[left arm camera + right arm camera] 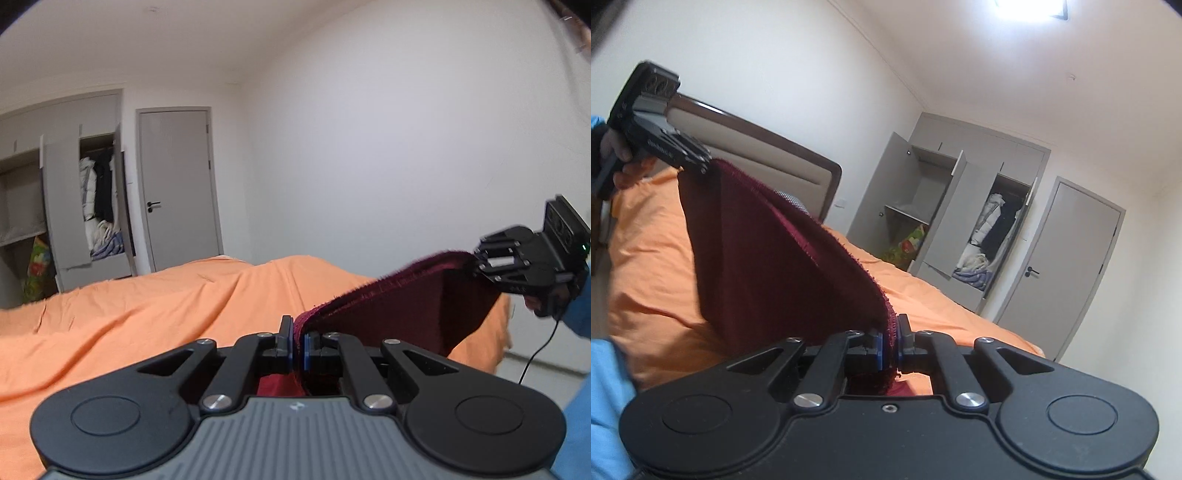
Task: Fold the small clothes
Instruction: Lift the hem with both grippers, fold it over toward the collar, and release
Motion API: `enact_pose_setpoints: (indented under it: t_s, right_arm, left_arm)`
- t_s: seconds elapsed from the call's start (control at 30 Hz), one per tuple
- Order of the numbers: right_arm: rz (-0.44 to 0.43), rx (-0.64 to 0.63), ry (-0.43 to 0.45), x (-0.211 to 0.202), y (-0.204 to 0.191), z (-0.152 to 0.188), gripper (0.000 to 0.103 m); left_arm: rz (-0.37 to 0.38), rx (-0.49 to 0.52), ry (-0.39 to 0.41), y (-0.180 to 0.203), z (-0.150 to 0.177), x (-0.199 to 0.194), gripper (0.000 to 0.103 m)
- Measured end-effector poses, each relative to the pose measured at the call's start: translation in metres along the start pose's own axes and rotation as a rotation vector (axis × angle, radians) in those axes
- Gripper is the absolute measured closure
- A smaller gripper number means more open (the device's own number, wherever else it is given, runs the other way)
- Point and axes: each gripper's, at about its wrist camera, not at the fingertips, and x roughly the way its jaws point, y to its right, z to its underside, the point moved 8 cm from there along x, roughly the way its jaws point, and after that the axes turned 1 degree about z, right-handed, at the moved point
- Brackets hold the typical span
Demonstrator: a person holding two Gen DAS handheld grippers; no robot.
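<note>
A dark red knitted garment (413, 306) hangs in the air above the bed, stretched between both grippers. My left gripper (298, 345) is shut on one corner of its fuzzy top edge. My right gripper (476, 260) shows at the right of the left wrist view, shut on the other corner. In the right wrist view the same garment (768, 266) runs from my right gripper (889, 345) up to my left gripper (701, 166) at the upper left. The cloth's lower part drops out of sight behind the gripper bodies.
An orange bedspread (147, 314) covers the bed below. A padded headboard (768, 155) stands behind it. A grey wardrobe (960, 206) with open doors holds hanging clothes, beside a shut grey door (177, 184). Blue sleeves (605, 398) of the person show at the edges.
</note>
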Motion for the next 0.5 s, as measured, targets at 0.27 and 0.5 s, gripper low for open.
enact_pose_setpoints:
  t_s: [0.27,0.5]
  right_arm:
    - [-0.086,0.011,-0.167,0.139,0.058,0.038,0.094]
    - [-0.151,0.041,-0.352,0.238,0.057,0.092,0.094]
  left_arm:
    - [0.045,-0.042,-0.168,-0.087,0.008,0.130,0.098]
    - [0.035,-0.204,-0.344,-0.158,0.064,0.214,0.098]
